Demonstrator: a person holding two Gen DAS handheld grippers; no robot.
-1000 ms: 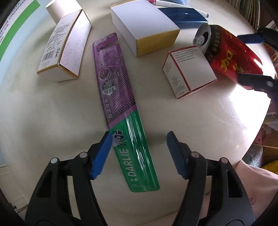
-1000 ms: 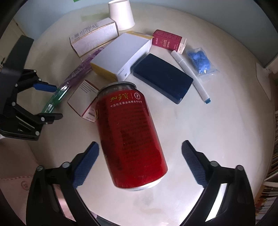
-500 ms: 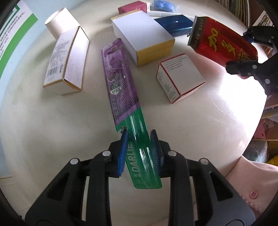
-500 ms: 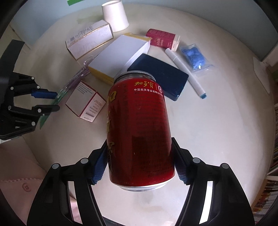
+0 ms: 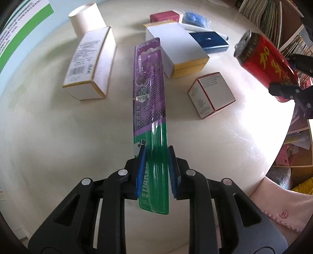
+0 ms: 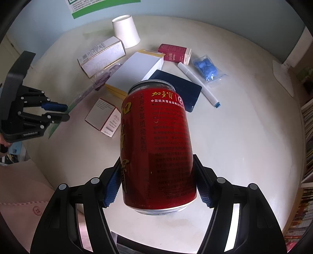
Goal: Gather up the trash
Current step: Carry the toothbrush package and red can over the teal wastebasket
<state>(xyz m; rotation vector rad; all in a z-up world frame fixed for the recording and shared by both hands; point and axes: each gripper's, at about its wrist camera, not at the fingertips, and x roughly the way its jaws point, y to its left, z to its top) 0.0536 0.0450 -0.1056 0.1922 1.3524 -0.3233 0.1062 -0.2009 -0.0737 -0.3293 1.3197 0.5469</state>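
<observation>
Left gripper (image 5: 156,172) clamped on green end of toothbrush pack (image 5: 149,101), pack held lifted above round table (image 5: 58,136). Right gripper (image 6: 157,183) clenched around red can (image 6: 156,140), held off tabletop. Beyond: small white box (image 6: 102,117), large white box (image 5: 176,50), paper cup (image 6: 126,31) upside down.

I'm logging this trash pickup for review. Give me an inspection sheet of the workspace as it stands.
Surface: round cream table, glare at one edge.
Job's things: red can and toothbrush pack, both held off the table.
Clutter: paper cup, long box, white-yellow box, small box, maroon box, navy case, marker, blue bag.
Grippers: left gripper shut on pack's green end; right gripper shut on can.
Cables: nothing seen.
Surroundings: bookshelves, green-bordered poster.
</observation>
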